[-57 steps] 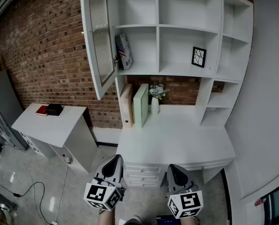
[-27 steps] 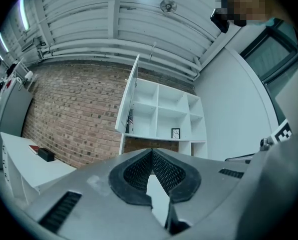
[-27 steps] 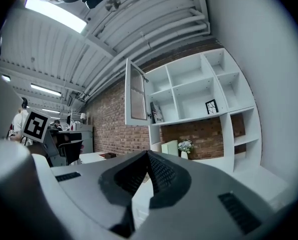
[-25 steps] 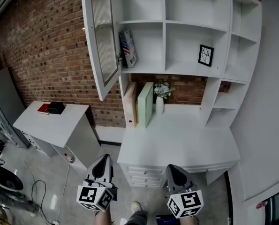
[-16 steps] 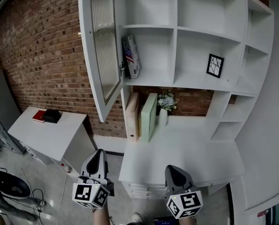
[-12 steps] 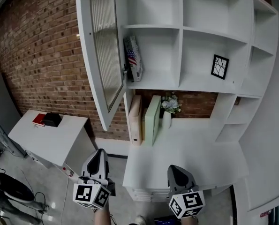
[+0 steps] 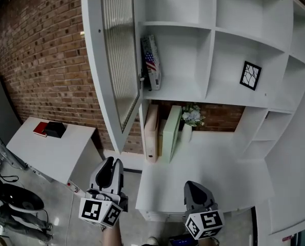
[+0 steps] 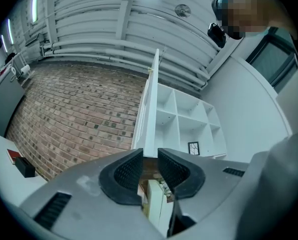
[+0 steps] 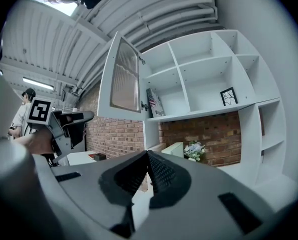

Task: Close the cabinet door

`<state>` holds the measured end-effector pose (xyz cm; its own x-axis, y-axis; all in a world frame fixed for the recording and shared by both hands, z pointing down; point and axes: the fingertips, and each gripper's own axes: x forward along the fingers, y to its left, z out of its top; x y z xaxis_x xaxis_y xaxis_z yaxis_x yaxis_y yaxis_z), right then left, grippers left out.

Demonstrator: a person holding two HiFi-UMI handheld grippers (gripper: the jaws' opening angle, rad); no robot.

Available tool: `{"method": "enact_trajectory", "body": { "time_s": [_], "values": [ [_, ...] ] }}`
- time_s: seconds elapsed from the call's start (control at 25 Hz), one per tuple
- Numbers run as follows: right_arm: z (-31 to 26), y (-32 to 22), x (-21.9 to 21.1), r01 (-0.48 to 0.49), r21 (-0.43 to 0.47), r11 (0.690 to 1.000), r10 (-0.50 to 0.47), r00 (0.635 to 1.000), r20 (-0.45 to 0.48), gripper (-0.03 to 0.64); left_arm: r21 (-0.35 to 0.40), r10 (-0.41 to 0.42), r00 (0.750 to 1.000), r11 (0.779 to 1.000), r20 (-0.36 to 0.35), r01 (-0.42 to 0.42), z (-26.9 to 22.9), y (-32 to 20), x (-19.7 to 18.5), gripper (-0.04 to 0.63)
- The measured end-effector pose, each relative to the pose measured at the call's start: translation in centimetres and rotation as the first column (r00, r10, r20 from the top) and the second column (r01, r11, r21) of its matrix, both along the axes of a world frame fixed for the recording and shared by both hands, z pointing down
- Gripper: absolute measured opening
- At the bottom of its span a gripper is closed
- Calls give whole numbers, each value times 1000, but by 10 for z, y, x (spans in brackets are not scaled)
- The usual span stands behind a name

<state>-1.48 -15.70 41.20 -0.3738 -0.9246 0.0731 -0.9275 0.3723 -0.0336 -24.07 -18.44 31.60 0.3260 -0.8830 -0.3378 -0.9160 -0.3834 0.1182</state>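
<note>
The white cabinet door (image 7: pixel 114 60) with its ribbed glass pane stands wide open, hinged at the left of the shelf unit (image 7: pixel 214 40). My left gripper (image 7: pixel 111 164) is below the door's lower corner and apart from it. Its jaws have just been opening, and nothing is between them. In the left gripper view the door's edge (image 8: pixel 150 114) shows farther off, in line with the gap of the left gripper (image 8: pixel 150 156). My right gripper (image 7: pixel 193 186) hangs over the desk's front, and in its own view the right gripper (image 9: pixel 147 153) is shut and empty.
A white desk (image 7: pixel 219 178) carries two upright binders (image 7: pixel 152 132) and a small flower vase (image 7: pixel 190 118). The shelves hold a flag-print book (image 7: pixel 152 60) and a picture frame (image 7: pixel 250 76). A low white cabinet (image 7: pixel 49 152) stands at the left by the brick wall.
Both grippers and the view have moved closer to the shelf unit. The left gripper has risen toward the door's lower corner and its jaws have parted. The door has not swung.
</note>
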Motion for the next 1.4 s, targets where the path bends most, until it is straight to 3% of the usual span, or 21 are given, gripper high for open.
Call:
{"method": "enact_trajectory", "body": {
  "time_s": [0.08, 0.16, 0.32, 0.84, 1.4],
  "values": [
    [4, -9, 0, 12, -10, 1000, -13, 1000, -19, 2, 1, 1, 1000, 1000, 4, -1, -3, -6, 4, 119],
    [7, -17, 1, 22, -23, 999, -23, 999, -32, 2, -5, -13, 1000, 1000, 19, 13, -4, -12, 7, 130],
    [-1, -29, 5, 47, -17, 999, -48, 999, -26, 2, -15, -34, 999, 999, 26, 35, -9, -21, 11, 130],
    [-13, -39, 16, 83, 21, 996, -82, 995, -50, 2, 22, -68, 997, 997, -47, 70, -18, -33, 13, 92],
    [-8, -46, 27, 92, 18, 996, -91, 994, -58, 2, 46, 12, 999, 999, 37, -13, -18, -30, 66, 109]
  ]
}}
